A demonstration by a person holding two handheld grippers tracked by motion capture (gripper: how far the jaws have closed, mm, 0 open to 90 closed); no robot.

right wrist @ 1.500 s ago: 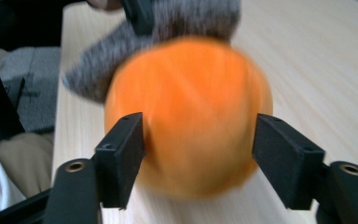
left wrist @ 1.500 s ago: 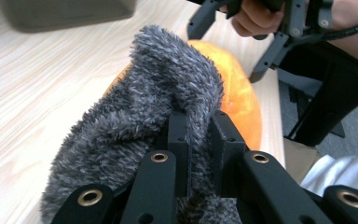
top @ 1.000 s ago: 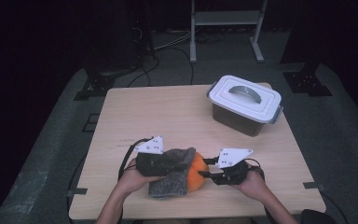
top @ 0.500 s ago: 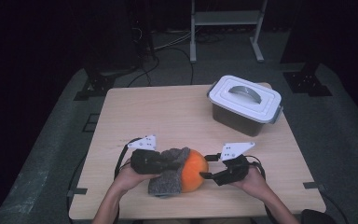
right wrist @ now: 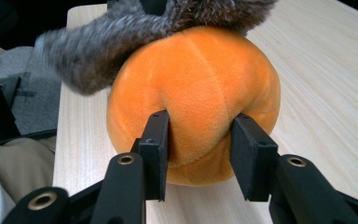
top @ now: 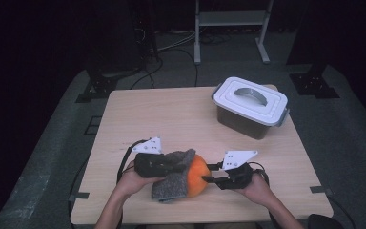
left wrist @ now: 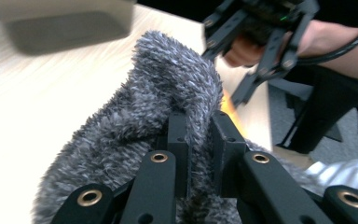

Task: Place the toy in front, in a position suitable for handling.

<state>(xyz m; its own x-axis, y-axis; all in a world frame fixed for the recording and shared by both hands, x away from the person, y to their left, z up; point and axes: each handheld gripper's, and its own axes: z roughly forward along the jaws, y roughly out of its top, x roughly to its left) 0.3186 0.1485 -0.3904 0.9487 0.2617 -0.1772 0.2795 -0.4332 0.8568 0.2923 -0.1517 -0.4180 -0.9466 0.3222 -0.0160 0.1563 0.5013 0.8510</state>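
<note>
The orange ball [top: 198,174] sits on the bench [top: 171,114] near its front edge, well apart from the lidded box [top: 250,106] at the far right. A grey fuzzy cloth [top: 174,176] drapes over the ball's top and left side and spills onto the bench beside it, on the side away from the box.

The ball lies between the two tongs. The left tongs [top: 164,164] come in from the ball's left, over the cloth; the right tongs [top: 208,174] come in from its right, level with the ball's middle.

In the left gripper view the left tongs [left wrist: 200,135] are narrow, their jaws nearly together with a fold of the cloth [left wrist: 168,93] pinched between them, the fabric bunching up above the jaw tips. A sliver of the orange ball [left wrist: 228,105] shows just behind the cloth, with the other hand's tongs [left wrist: 256,42] beyond it.

In the right gripper view the right tongs [right wrist: 200,154] stand about half open, astride the near face of the ball [right wrist: 196,88]. The jaws have just been closing, with the ball between them. Both pads [right wrist: 156,154] press into the plush, which bulges slightly between them. The cloth [right wrist: 135,28] lies across the ball's top, clear of these jaws.
</note>
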